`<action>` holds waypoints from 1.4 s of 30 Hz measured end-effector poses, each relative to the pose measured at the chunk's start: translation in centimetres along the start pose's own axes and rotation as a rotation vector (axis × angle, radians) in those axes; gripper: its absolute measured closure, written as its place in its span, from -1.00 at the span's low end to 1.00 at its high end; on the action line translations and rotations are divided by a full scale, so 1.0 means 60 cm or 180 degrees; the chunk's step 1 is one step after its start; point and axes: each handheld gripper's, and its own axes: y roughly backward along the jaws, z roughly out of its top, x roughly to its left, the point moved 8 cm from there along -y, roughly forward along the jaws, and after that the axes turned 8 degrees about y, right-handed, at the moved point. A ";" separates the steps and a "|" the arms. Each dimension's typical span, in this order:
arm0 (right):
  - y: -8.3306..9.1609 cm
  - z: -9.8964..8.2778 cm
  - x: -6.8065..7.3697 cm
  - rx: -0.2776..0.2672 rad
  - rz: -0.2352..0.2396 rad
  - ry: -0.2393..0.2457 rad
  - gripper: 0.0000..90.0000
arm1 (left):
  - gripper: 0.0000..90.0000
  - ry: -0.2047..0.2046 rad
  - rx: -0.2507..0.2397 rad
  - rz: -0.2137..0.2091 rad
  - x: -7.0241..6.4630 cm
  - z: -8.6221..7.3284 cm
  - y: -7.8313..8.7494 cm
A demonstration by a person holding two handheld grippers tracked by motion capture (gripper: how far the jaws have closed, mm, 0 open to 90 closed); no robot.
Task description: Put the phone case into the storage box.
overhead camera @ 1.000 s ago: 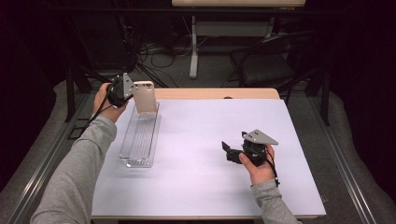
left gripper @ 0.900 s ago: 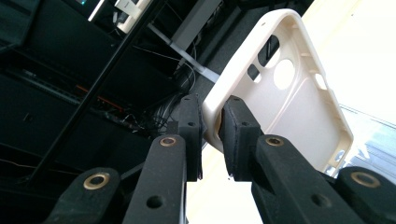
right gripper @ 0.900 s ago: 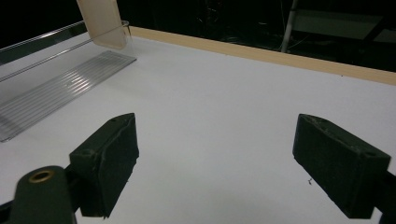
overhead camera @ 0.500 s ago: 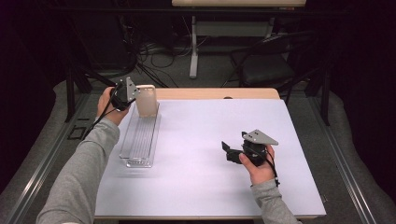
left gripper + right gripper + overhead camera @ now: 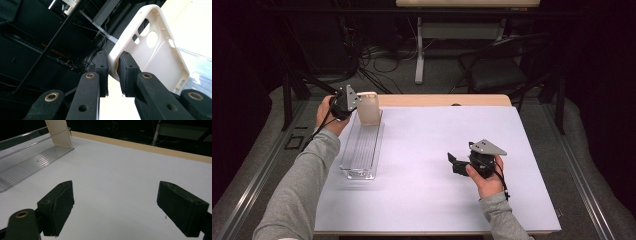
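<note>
A cream phone case (image 5: 368, 107) stands upright at the far end of a clear plastic tray (image 5: 361, 152) on the left of the white table. My left gripper (image 5: 355, 101) is shut on the case's edge. In the left gripper view the jaws pinch the case's rim (image 5: 150, 52), its inside and camera cut-outs facing me, with my gripper (image 5: 113, 67) at its corner. My right gripper (image 5: 455, 164) rests low at the table's right middle, open and with nothing in it. In the right gripper view (image 5: 115, 205), the case (image 5: 58, 133) and tray (image 5: 30, 162) lie far left.
The table's wooden far edge (image 5: 447, 100) runs behind the white sheet. Beyond it are a dark chair (image 5: 497, 75), a table leg (image 5: 419, 50) and cables on the floor. Metal rails (image 5: 582, 165) flank the table.
My left gripper has lowered the phone case a little toward the tray's far end. The right gripper has stayed where it was, open.
</note>
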 end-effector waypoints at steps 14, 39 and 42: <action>-0.003 -0.003 0.003 0.0025 0.0017 0.0012 -0.69 | 0.75 -0.0206 0.0016 0.0030 0.009 -0.005 -0.012; -0.005 -0.007 0.001 0.0047 0.0007 0.0001 -0.69 | 0.40 -0.0033 0.0083 0.0037 0.016 -0.009 -0.028; -0.006 -0.008 0.001 0.0053 0.0007 0.0003 -0.69 | 0.24 0.0006 0.0078 0.0054 0.019 -0.010 -0.029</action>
